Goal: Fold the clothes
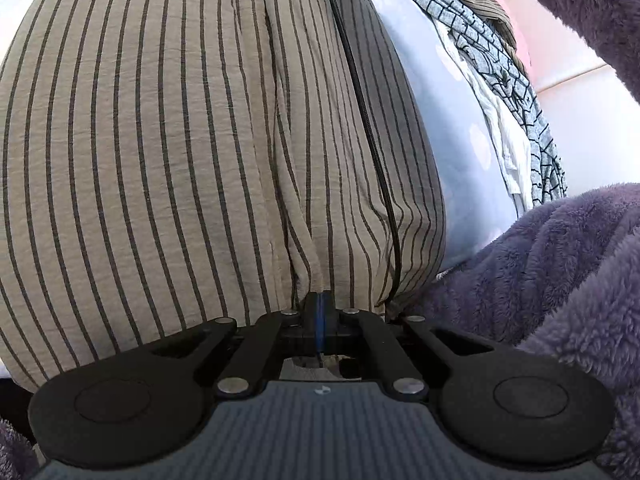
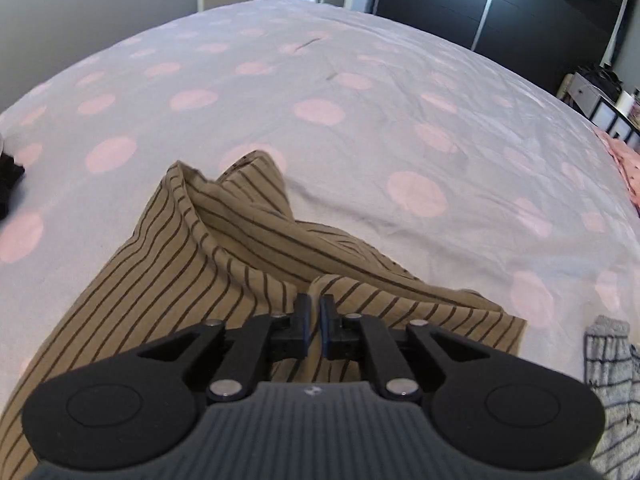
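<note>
Beige cloth garment with thin dark stripes point(image 2: 168, 264) lies on the bed with the pale cover dotted in pink point(image 2: 320, 92), and the bed is my landmark. In the left wrist view the garment point(image 1: 160, 140) fills the picture, smooth and flat; the left gripper point(image 1: 319, 304) has its fingers pressed fully together on a small pinch of this cloth at the near edge. Beyond the garment a heap of other clothes, one grey with a dark check point(image 1: 516, 92), waits on the bed. A fluffy purple sleeve point(image 1: 560, 264) comes in from the right.

In the right wrist view the right gripper point(image 2: 316, 312) holds its fingers a narrow gap apart over a rumpled fold; I cannot tell if cloth is caught there. I judge a fold is being prepared. Next, the right fingers must close on the crumpled end and draw it straight.
</note>
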Tool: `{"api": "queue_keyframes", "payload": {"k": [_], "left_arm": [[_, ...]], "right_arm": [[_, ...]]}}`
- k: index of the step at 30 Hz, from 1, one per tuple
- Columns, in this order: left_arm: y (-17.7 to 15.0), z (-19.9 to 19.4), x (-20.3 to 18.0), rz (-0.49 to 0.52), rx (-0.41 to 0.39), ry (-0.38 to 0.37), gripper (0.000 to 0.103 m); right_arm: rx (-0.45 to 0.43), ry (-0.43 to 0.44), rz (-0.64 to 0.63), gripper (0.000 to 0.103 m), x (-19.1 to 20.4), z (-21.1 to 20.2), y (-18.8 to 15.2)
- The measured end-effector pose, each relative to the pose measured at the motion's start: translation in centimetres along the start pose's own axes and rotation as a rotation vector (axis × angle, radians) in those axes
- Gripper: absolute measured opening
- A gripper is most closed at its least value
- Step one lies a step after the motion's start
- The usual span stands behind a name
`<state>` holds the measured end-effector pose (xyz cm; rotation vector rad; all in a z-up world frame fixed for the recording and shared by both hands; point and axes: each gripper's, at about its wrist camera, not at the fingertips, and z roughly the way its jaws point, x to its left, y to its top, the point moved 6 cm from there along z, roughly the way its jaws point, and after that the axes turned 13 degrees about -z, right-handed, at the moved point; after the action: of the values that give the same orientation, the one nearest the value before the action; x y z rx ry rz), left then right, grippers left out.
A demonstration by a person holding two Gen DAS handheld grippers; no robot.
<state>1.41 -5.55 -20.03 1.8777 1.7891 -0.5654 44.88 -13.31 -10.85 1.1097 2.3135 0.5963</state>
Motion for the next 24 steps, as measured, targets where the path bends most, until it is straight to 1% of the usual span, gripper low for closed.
{"api": "queue_keyframes", "payload": {"k": [1,2,5,7,9,14,16,19,22,24], "left_arm": [[-0.1,-0.1,-0.1,0.004,-0.003,-0.006,0.0],[-0.2,-0.3,-0.3,0.011,-0.006,-0.012,0.0],[-0.4,-1.3,-0.8,0.033,-0.038,-0.03,0.0],[-0.6,-2.2,-0.9,0.031,-0.077,-0.031,0.0],[-0.8,-3.0,-0.8,0.025,-0.111,-0.023,0.0],[-1.5,-4.9,-0.4,0.02,-0.196,0.02,0.0],[-1.7,-5.5,-0.2,0.025,-0.238,0.06,0.0],[-1.7,-6.3,0.2,0.037,-0.286,0.109,0.0],[-1.9,-6.8,0.2,0.03,-0.313,0.116,0.0],[-2.0,-6.9,0.1,0.027,-0.325,0.126,0.0]], "right_arm": [[-0.008,-0.007,-0.003,0.022,-0.1,-0.7,0.0],[-0.017,-0.016,-0.006,0.025,-0.2,-1.6,-0.2],[-0.036,-0.01,-0.009,0.026,-0.1,-4.8,-1.1],[-0.045,0.0,-0.016,0.026,0.6,-7.3,-2.3],[-0.059,0.028,-0.022,0.027,1.5,-9.9,-3.9],[-0.088,0.108,-0.026,0.03,5.3,-16.5,-9.5],[-0.101,0.132,-0.024,0.03,7.1,-19.0,-12.0],[-0.122,0.154,-0.003,0.03,9.9,-22.7,-16.0],[-0.133,0.175,0.033,0.029,13.0,-25.9,-19.9],[-0.131,0.166,0.042,0.029,15.0,-27.4,-22.2]]}}
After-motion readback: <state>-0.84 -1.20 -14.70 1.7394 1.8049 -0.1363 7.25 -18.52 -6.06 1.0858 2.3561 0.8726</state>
